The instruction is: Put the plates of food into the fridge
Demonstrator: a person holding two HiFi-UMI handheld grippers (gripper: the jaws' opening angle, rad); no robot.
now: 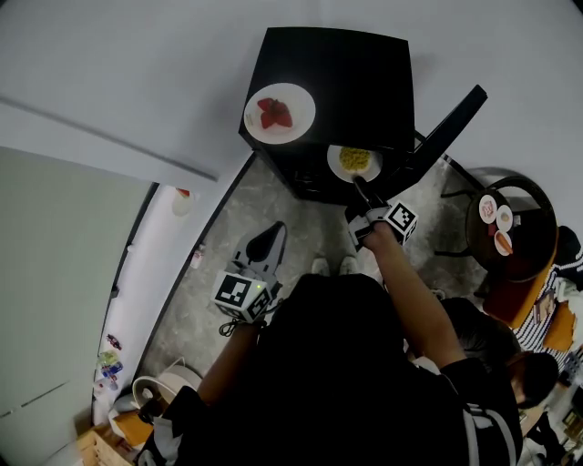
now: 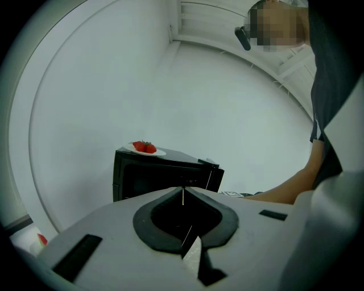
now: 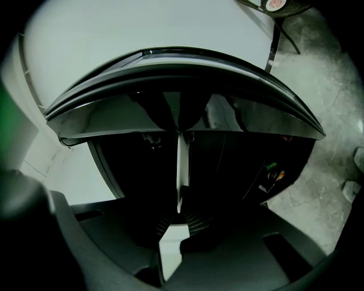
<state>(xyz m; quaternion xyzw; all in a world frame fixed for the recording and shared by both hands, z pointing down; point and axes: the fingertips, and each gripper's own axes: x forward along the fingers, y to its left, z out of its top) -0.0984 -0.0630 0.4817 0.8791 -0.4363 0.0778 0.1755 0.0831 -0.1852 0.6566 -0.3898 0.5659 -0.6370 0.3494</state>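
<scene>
My R gripper (image 1: 362, 189) clamped on yellow-food plate (image 1: 354, 161), rim at 6 o'clock: stiff, slick, prob. fragile. L gripper (image 1: 271, 238) closed, empty.

No words, numbers or brand names are showing clearly enough to read in any view. The cube on the left gripper (image 1: 273, 235) and the cube on the right gripper (image 1: 360, 187) are showing only black-and-white square patterns, with no letters or digits. Small colourful packets (image 1: 109, 362) are lying at the left edge of the head view, but any print on them is too small to read. A round thing with a red mark (image 3: 274, 3) is peeking in at the top edge of the right gripper view, and that mark is too small and cut off to make out.
</scene>
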